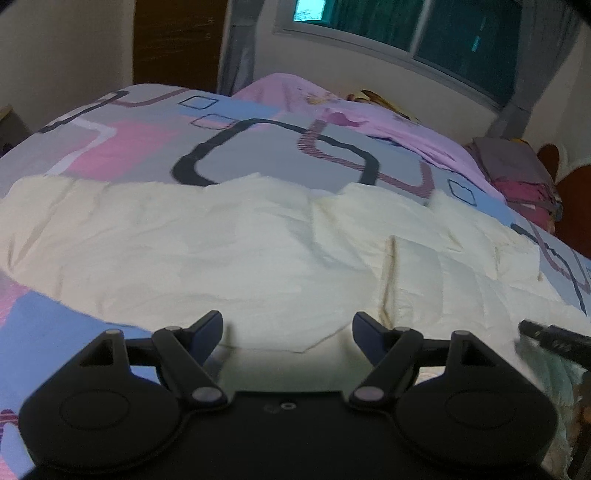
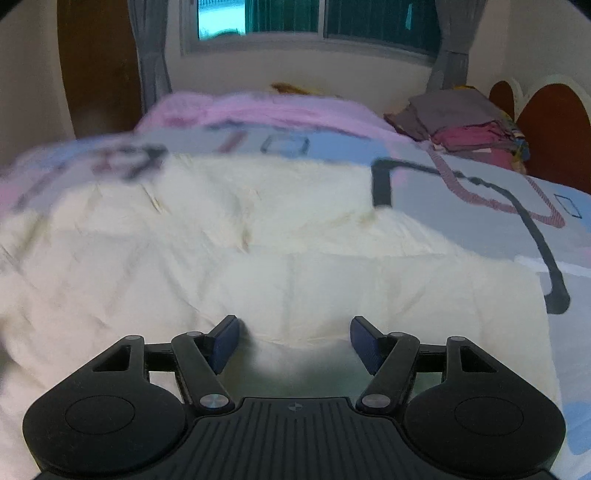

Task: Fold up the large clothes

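A large cream garment (image 1: 236, 251) lies spread and wrinkled across the patterned bed; it also fills the right wrist view (image 2: 221, 251). My left gripper (image 1: 288, 332) is open and empty, its jaws wide apart just above the garment's near edge. My right gripper (image 2: 293, 338) is open and empty too, low over the near part of the garment. The dark tip of the right gripper (image 1: 554, 341) shows at the right edge of the left wrist view.
The bedsheet (image 1: 147, 147) is grey, blue and pink with dark square outlines. A pink blanket (image 2: 258, 109) lies at the far end. A stack of folded clothes (image 2: 469, 122) sits at the back right by the red-brown headboard (image 2: 554, 136). A window (image 2: 314, 22) is behind.
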A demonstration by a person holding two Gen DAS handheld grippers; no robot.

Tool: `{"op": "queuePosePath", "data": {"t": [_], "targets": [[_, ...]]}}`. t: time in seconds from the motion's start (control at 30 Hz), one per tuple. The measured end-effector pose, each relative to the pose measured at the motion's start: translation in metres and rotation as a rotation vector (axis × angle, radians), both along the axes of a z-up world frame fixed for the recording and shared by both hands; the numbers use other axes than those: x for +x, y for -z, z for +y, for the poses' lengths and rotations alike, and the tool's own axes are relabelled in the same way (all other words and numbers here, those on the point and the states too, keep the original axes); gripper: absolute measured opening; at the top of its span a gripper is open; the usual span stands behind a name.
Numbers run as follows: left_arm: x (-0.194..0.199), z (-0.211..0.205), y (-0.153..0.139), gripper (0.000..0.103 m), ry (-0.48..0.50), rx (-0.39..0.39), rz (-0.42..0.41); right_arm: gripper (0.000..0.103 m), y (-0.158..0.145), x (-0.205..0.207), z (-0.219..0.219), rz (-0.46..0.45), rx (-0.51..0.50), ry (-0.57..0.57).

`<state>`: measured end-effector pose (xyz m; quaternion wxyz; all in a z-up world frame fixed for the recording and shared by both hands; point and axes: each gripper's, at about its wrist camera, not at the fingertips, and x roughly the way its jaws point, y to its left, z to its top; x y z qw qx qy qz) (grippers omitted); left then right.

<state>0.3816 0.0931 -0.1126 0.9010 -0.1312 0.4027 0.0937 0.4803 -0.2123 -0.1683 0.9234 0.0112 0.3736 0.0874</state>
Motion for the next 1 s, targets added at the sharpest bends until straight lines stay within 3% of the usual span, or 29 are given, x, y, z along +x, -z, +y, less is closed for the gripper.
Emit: {"op": "queuePosePath", "data": {"t": [0.3,0.53,0.63,0.77,1.0], "targets": [[-0.023,0.056,0.002,0.076,-0.134,-0.008,0.016,0.067,-0.006,-0.009,0.072,-0.001,0.053,-0.138],[-0.045,0.112,0.008,0.076,-0.258,-0.030,0.024,0.067,0.011,-0.007,0.126,0.035,-0.008,-0.210],[-0.053,0.138,0.011,0.076,-0.324,-0.063,0.024,0.067,0.018,-0.005,0.137,0.043,-0.042,-0.196],[-0.063,0.172,0.016,0.076,-0.396,-0.089,0.027,0.067,0.005,-0.007,0.143,0.013,0.000,-0.189],[-0.060,0.225,0.032,0.075,-0.522,-0.151,0.015,0.067,0.024,0.000,0.165,0.057,-0.075,-0.190]]}}
